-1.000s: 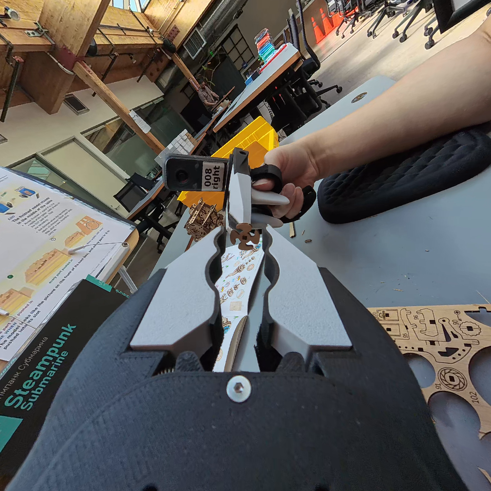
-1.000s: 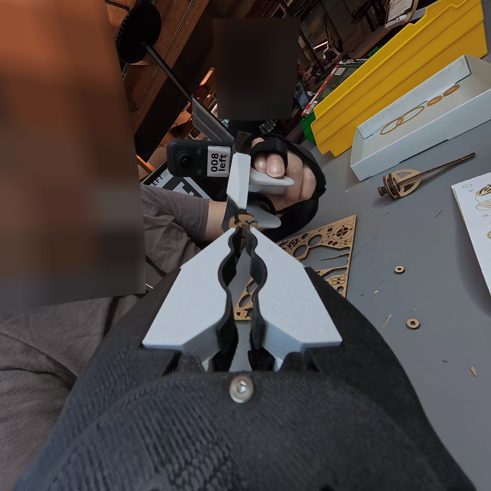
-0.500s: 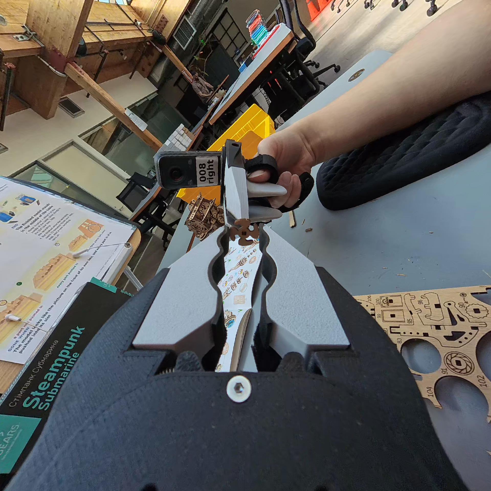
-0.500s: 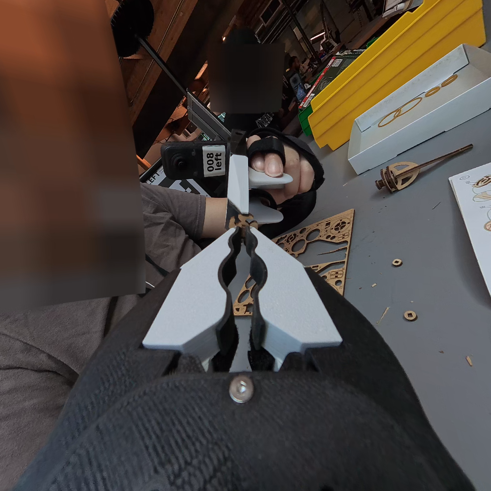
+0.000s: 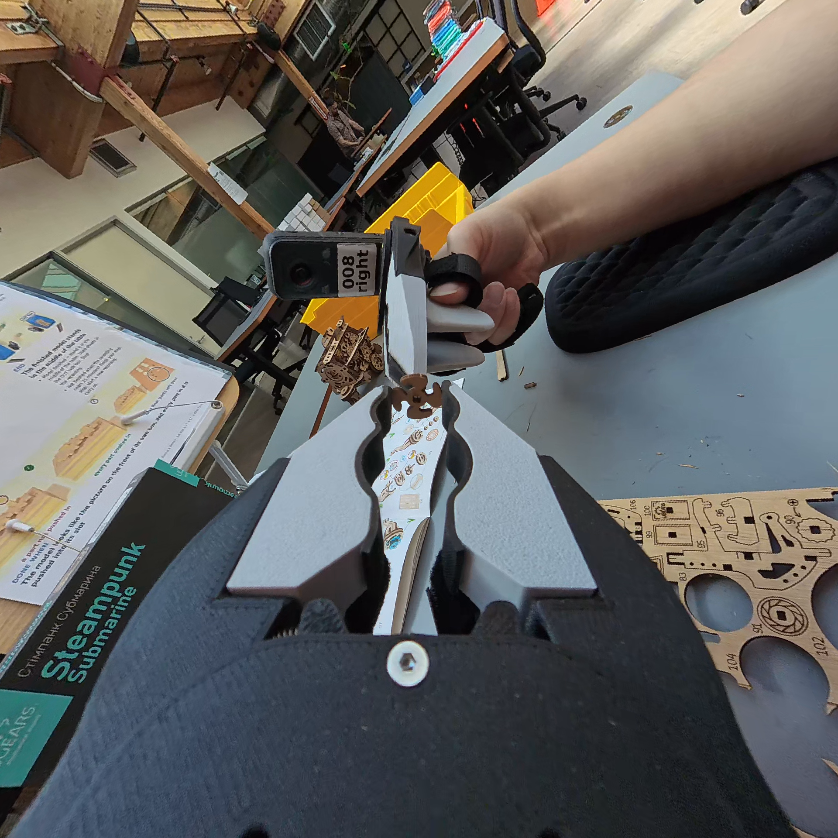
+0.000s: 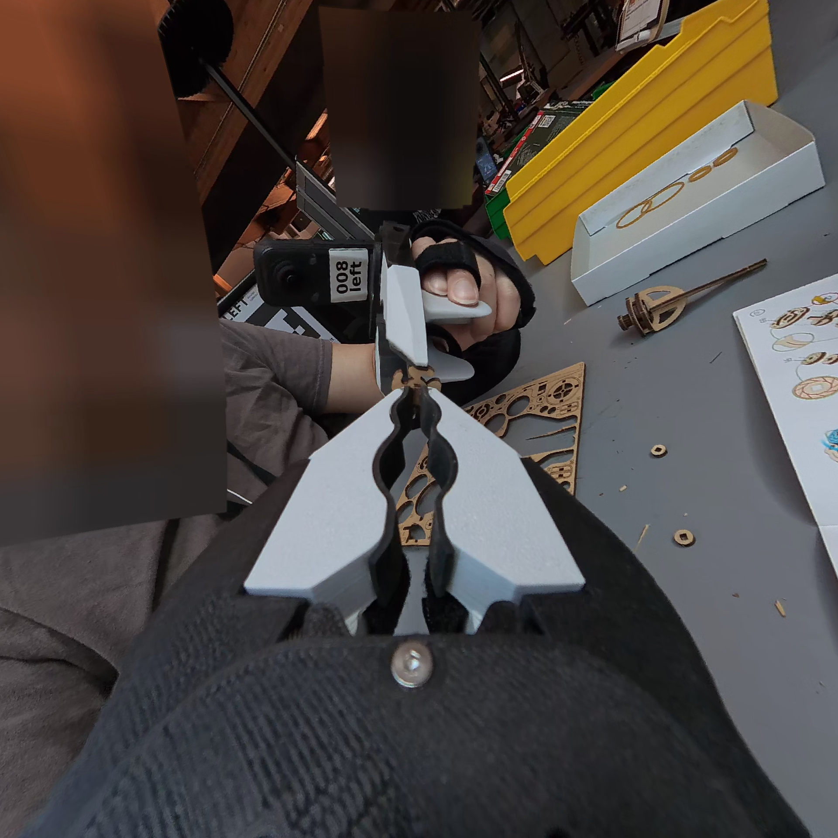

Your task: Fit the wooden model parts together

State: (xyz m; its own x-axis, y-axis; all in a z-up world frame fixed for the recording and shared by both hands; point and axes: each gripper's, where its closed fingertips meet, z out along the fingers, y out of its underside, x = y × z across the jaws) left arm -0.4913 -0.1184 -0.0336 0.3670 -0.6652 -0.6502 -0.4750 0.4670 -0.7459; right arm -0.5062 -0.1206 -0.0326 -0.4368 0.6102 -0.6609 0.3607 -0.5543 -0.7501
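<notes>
Since a second ago both grippers have lifted slightly, and the punched plywood sheet (image 5: 743, 571) has slid lower-right in the left wrist view. The left gripper (image 5: 416, 398) pinches a small four-lobed wooden part (image 5: 416, 399) at its fingertips. Facing it tip to tip, the right gripper (image 6: 416, 393) is closed on something thin and dark, too small to identify, meeting that part. Each gripper's camera carries a white printed label. Left of the left fingers lie a dark kit box (image 5: 97, 603) and a printed instruction poster (image 5: 86, 421).
</notes>
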